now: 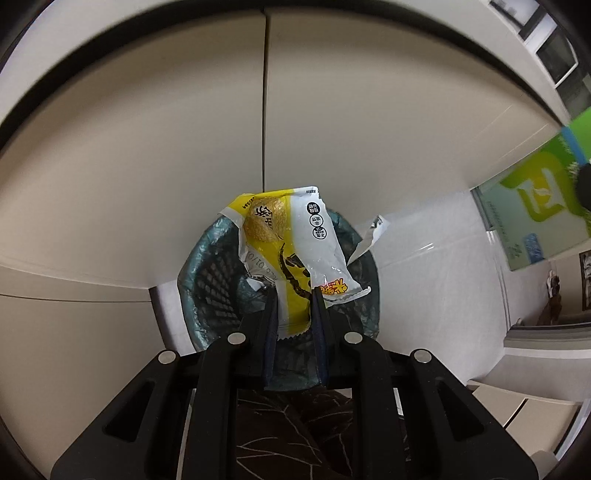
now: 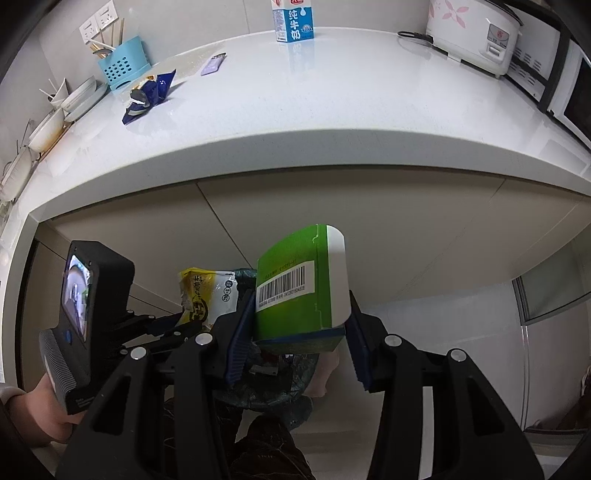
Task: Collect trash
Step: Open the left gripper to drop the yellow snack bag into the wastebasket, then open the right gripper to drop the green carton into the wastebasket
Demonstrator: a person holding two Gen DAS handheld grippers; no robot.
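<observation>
My left gripper (image 1: 294, 295) is shut on a yellow and white snack wrapper (image 1: 291, 240) and holds it over a mesh trash bin (image 1: 207, 280) lined with a grey-green bag. The wrapper also shows in the right wrist view (image 2: 207, 291), held by the left gripper (image 2: 184, 317). My right gripper (image 2: 299, 325) is shut on a green and white carton (image 2: 299, 291) with a barcode label, just above the bin (image 2: 266, 384). The carton's edge shows at the right of the left wrist view (image 1: 546, 188).
A white counter (image 2: 332, 110) overhangs beige cabinet doors (image 1: 147, 147). On it lie a blue snack wrapper (image 2: 147, 94), a milk carton (image 2: 293, 20), a phone (image 2: 213, 64), a blue utensil holder (image 2: 123, 68), bowls (image 2: 74, 98) and a rice cooker (image 2: 472, 29). The floor is white tile (image 1: 443, 277).
</observation>
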